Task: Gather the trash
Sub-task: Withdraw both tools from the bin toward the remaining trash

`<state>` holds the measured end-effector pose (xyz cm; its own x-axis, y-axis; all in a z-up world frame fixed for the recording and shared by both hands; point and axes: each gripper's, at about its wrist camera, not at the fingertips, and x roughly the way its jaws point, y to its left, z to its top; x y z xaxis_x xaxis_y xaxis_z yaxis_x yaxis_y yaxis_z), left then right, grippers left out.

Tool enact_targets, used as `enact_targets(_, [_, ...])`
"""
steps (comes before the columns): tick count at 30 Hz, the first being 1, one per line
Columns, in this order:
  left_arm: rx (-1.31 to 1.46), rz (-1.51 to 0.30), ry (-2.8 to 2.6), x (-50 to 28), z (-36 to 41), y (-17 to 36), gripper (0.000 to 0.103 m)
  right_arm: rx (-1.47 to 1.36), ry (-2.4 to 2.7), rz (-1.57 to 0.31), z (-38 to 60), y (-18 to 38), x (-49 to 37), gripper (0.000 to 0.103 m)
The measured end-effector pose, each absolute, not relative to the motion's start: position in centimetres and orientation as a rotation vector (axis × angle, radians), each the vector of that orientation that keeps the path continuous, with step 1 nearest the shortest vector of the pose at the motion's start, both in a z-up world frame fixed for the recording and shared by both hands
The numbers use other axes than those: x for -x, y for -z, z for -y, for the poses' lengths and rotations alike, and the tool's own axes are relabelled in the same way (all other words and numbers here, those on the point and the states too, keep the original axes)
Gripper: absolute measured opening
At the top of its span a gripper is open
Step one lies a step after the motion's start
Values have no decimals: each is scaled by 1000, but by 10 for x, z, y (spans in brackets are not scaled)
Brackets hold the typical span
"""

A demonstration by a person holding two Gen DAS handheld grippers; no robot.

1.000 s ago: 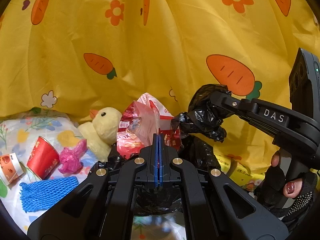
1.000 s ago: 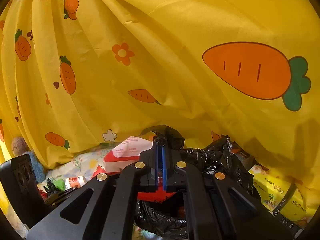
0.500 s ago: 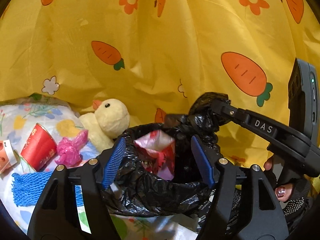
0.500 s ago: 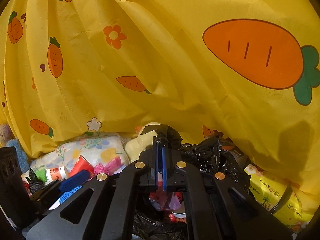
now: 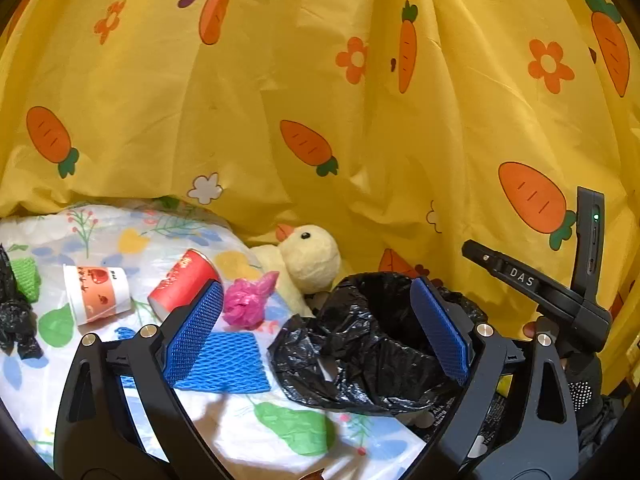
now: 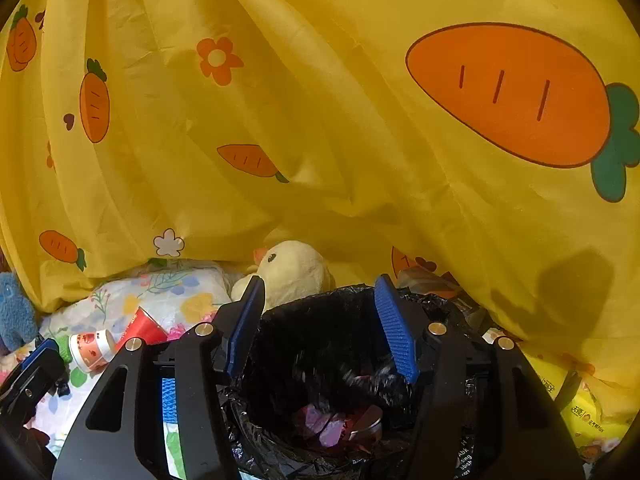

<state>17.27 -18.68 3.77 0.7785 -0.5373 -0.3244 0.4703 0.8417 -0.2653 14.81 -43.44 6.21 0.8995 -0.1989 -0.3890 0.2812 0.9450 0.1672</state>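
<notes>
**Bag mouth unsupported while both tongs let go**

I take the black trash bag (image 5: pixel 360 344) as my landmark. My left tongs (image 5: pixel 320 332) are opening, nearly at full spread, with nothing pressed by either pad; one pad hangs over the bag's rim, the other over the blue foam net (image 5: pixel 224 364) just left of the bag. My right tongs (image 6: pixel 320 332) are opening too, straddling the bag's mouth without gripping it; wrappers lie at the bottom. With no hold on the rim, I judge the soft plastic may slump shut and the next piece could miss. Left of the bag wait the pink plastic wad (image 5: pixel 248 300), the red cup (image 5: pixel 182 284) and the white cup (image 5: pixel 98 294). Behind the bag sits the plush duck (image 5: pixel 308 258), which I might snag by mistake. I can't quite tell whether the right pads brush the rim.
</notes>
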Motion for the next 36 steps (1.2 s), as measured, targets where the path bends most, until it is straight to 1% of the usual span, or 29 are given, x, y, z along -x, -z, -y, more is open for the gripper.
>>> enact_targets(1, [176,-398,529,-172,181,-38,95,-222,256,-374,433,-63,-146,57])
enact_targets(4, [188,-383,480,-169,165,-39,97,-198,262,-362,425,-66,-141,63])
enact_targets(6, [186,-372,448,-165,156,-40,97,-173,267,-348,416,-67,-136,72])
enact_targets(7, [184,-368,431,-164,151,-39,97,-158,272,-338,410,-67,-132,74])
enact_targets(9, [183,-367,402,-159,141,-38,97,-143,271,-315,400,-68,-125,84])
enact_targets(11, [183,-364,369,-153,130,-36,97,-140,258,-299,389,-67,-118,87])
enact_targets(16, [161,-352,230,-136,92,-28,97,-127,185,-275,354,-60,-106,89])
enact_targets(20, [147,-345,84,-122,51,-20,97,-142,92,-283,323,-51,-104,94])
enact_targets(29, [176,-337,-180,-93,-46,-6,97,-119,-94,-369,242,-22,-112,94])
enact_targets(36, [225,-367,-266,-88,-89,3,97,-75,-171,-414,193,-10,-123,94])
